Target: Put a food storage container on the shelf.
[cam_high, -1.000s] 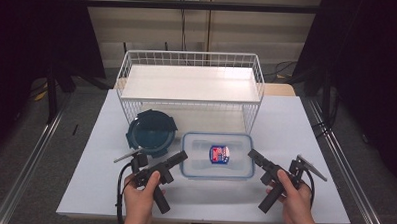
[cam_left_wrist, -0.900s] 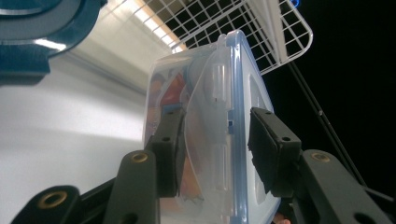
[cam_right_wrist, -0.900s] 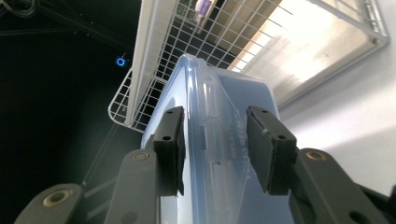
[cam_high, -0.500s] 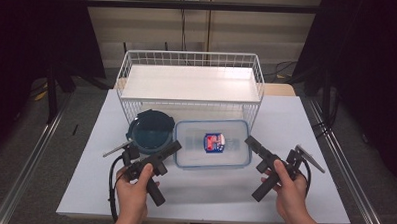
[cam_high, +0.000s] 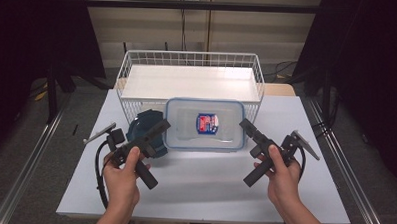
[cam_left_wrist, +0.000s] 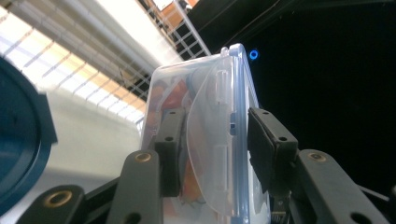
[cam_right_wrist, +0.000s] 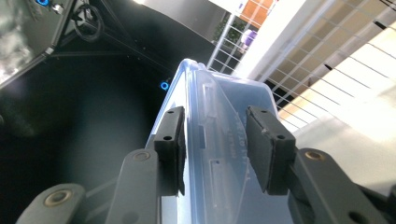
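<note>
Clear lidded box (cam_high: pixel 205 124) held up off the bench (cam_high: pixel 204 187) between both tongs, in front of the white wire basket (cam_high: pixel 190 74), small red-blue item (cam_high: pixel 206 122) visible inside. Left tongs (cam_high: pixel 162 126) clamped part-open on the box's left end, one pad either side of the lid-latch flap in the left gripper view (cam_left_wrist: pixel 212 140); right tongs (cam_high: pixel 244 125) gripping the right end the same way, pads straddling lid rim and latch (cam_right_wrist: pixel 212 135). Main risk, as judged: grip sits on thin end flaps only, so any uneven pull between hands could pop a latch or let one end slide out, dropping the box onto the bench. Second risk: hands drifting apart or tilting, contents sliding and shifting the load to one side. Third: near rim of the basket (cam_high: pixel 187 102) just behind the box; too low a forward carry likely to catch the box's far edge on the wire. Dark teal round lid (cam_high: pixel 144 134) lying on the bench just beside and under the left tongs, could get clipped on any dip. Room: plenty above, bench front bare, basket interior looking wide enough with modest side margin; bench edges well apart from the load.
</note>
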